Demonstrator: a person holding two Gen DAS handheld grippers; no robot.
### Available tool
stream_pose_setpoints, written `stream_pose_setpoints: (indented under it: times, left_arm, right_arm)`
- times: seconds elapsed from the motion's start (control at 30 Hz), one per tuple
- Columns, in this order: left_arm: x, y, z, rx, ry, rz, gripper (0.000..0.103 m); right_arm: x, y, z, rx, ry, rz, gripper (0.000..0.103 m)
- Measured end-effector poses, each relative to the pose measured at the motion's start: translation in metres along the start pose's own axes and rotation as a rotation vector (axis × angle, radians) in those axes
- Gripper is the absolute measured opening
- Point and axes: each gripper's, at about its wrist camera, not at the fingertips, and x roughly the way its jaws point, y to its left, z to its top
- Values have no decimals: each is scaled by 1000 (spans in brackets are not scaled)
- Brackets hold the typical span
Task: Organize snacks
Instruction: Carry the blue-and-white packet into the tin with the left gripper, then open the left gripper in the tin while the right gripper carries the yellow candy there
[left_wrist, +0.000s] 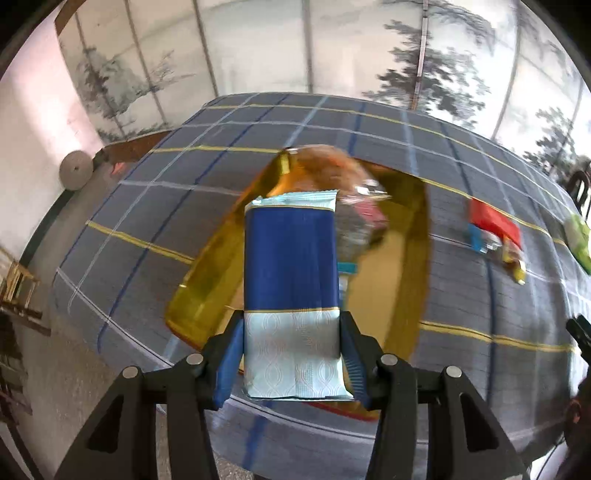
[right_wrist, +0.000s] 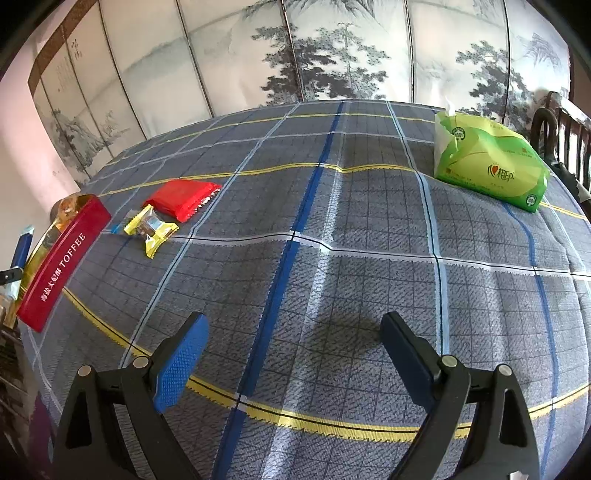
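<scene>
- Left gripper (left_wrist: 291, 363), black-armed with blue ribbed pads, clamped on a blue-and-pale-patterned foil snack packet (left_wrist: 291, 280), pads pressing its pale lower end from both sides.
- Packet held upright along the fingers, its crimped top edge toward the far side, suspended over a red rectangular toffee tin with a gold inner lining (left_wrist: 402, 266).
- Tin standing on a grey checked tablecloth with blue, white and yellow stripes (left_wrist: 184, 177), near the left edge of the table; in the right wrist view, at far left, its red side wall (right_wrist: 62, 258) lettered TOFFEE.
- Already inside the tin: a clear-wrapped brownish snack (left_wrist: 325, 170) at the far end, blurred, plus other small wrapped pieces beside it, too smeared to identify.
- Right gripper (right_wrist: 295, 354) with jaws spread wide and nothing between them, poised above bare tablecloth (right_wrist: 332, 240) near the front edge.
- Flat red foil snack packet (right_wrist: 183, 197) lying on the cloth just right of the tin, outside it.
- Small yellow-edged wrapped sweet with a clear window (right_wrist: 151, 227) just beside the red packet on its near side, edges close or touching, cannot tell which; a bit of blue wrapper (right_wrist: 116, 229) peeking out at its left.
- Green plastic pack of tissues (right_wrist: 487, 162) at the far right of the table, well apart from the snacks, a white tissue poking from its top.
- Folding screen painted with grey pine trees and mountains (right_wrist: 332, 48) behind the table.
</scene>
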Motion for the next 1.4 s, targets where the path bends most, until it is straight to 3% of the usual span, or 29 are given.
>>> stream_pose_setpoints:
  times: [0.23,0.67,0.87,0.93,1.0,1.03,1.23,1.3,1.4]
  left_arm:
    - [23,22,10,-19,18,10,50]
    - [26,18,18,13,-12,-13,50]
    - [21,11,25,41,-47,36,51]
    - [16,12,26,35,-60,30,51]
    - [7,12,26,24,-67,7,51]
    - [4,12,25,19,-69,1,51]
    - [-18,9,13,-4,-74,-62,52]
    - [-23,5,9,6,-79,-68,52]
    - [-27,0,4,21,-73,-78,52]
  right_arm:
    - [2,1,0,2,2,-8,93]
    - [2,4,0,9,5,-22,94]
    - [2,59,11,-90,-21,162,93]
    - [9,85,22,-174,-9,193,90]
    - [20,108,35,-262,20,230,73]
    - [25,115,40,-300,30,229,70]
    - [51,134,67,-418,92,243,68]
    - [60,138,72,-438,117,238,56]
    - [70,143,76,-474,144,237,53]
